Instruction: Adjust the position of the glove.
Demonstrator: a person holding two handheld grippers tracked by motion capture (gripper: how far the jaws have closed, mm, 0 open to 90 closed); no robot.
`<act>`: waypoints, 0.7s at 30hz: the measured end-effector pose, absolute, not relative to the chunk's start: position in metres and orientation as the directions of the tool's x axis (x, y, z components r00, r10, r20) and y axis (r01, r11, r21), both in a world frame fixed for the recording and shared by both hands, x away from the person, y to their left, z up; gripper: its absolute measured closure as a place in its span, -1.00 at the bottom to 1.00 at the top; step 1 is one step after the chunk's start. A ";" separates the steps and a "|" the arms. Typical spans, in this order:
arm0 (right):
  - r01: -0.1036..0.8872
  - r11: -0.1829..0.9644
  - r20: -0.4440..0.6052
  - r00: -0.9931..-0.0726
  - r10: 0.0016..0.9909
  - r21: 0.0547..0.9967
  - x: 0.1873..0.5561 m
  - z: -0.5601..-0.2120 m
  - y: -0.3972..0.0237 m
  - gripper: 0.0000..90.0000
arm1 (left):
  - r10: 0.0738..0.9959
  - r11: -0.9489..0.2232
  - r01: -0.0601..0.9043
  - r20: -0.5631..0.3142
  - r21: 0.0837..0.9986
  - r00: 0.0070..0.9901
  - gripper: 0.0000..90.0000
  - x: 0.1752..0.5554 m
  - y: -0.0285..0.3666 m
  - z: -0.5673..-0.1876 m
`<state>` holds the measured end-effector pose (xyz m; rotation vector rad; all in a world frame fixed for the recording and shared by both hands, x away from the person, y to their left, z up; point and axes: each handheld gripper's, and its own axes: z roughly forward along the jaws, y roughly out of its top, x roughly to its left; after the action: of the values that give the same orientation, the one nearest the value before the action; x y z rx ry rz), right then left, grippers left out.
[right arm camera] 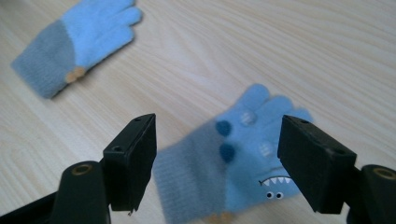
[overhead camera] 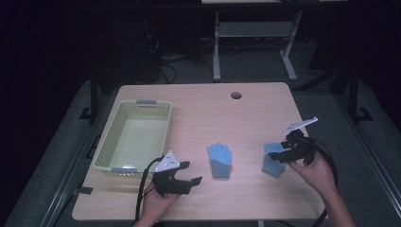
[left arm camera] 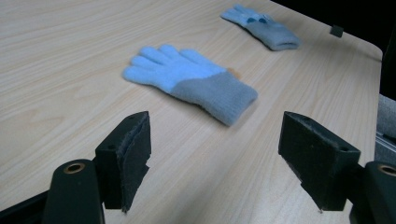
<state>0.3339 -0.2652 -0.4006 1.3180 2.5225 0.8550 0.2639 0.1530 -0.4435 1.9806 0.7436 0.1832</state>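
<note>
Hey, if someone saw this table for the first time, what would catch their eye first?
Probably the two blue and grey gloves lying flat on the wooden table: the plain glove at the middle, the monster-face glove to its right. The right gripper hovers open over the monster-face one, and a pale yellow basket sits at the left.

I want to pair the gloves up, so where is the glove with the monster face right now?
In the high view the monster-face glove lies on the table's right side, under the open right gripper, right of the plain blue glove.
</note>
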 end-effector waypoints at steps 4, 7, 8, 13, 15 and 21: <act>0.713 0.449 0.100 -0.583 0.806 0.538 0.338 -0.404 -0.269 -0.34 | 0.573 -0.340 0.426 -0.174 0.838 0.801 -0.44 0.266 0.153 -0.443; 0.735 0.442 0.115 -0.570 0.814 0.515 0.341 -0.409 -0.272 -0.32 | 0.576 -0.345 0.438 -0.181 0.830 0.797 -0.44 0.266 0.154 -0.444; 0.741 0.440 0.115 -0.564 0.817 0.507 0.342 -0.410 -0.273 -0.32 | 0.575 -0.341 0.440 -0.186 0.831 0.797 -0.44 0.265 0.154 -0.444; 0.759 0.437 0.123 -0.553 0.824 0.483 0.345 -0.416 -0.275 -0.19 | 0.570 -0.350 0.431 -0.176 0.832 0.802 -0.44 0.265 0.152 -0.443; 0.762 0.449 0.120 -0.558 0.821 0.466 0.347 -0.420 -0.274 -0.15 | 0.571 -0.349 0.436 -0.181 0.829 0.801 -0.44 0.265 0.151 -0.445; 0.767 0.474 0.108 -0.566 0.817 0.432 0.349 -0.427 -0.270 0.05 | 0.571 -0.360 0.428 -0.167 0.829 0.804 -0.44 0.264 0.150 -0.444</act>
<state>0.3490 -0.2696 -0.4271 1.4022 2.5980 0.6724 0.2642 0.1500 -0.4441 2.0056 0.7426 0.1829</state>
